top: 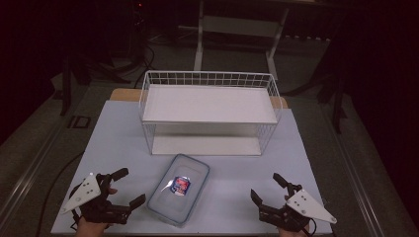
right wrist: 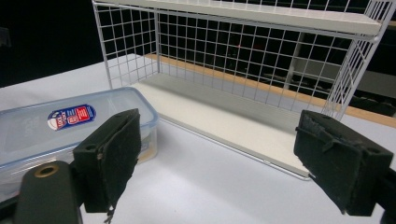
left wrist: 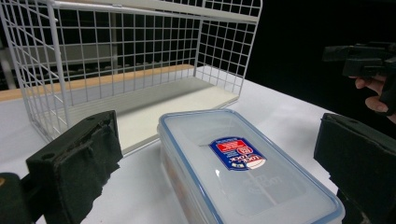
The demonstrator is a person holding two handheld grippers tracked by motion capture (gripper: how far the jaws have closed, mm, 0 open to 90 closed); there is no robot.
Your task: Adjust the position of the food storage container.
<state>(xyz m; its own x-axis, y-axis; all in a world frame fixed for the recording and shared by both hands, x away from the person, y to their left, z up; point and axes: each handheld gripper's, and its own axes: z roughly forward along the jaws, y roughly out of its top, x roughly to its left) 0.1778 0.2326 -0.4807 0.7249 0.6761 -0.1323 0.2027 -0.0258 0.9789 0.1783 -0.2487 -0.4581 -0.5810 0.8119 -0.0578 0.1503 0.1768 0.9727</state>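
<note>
Both hands rest low at the near edge of the table (top: 123,143), each holding a claw that points forward and inward. The left gripper (top: 125,188) stands with its jaws spread wide and nothing between them; its grey plate tilts outward to the left. The right gripper (top: 267,188) mirrors it, jaws wide apart and empty too.

The clear plastic box (top: 178,188) with a blue-rimmed lid lies flat between the two claws, just to the right of the left gripper's tips and farther from the right gripper, to its left. The lid carries a red and blue label (top: 181,185); what is inside I cannot tell. Ahead of both claws, beyond the box, stands the white wire shelf rack (top: 207,111), its two white boards bare.
</note>
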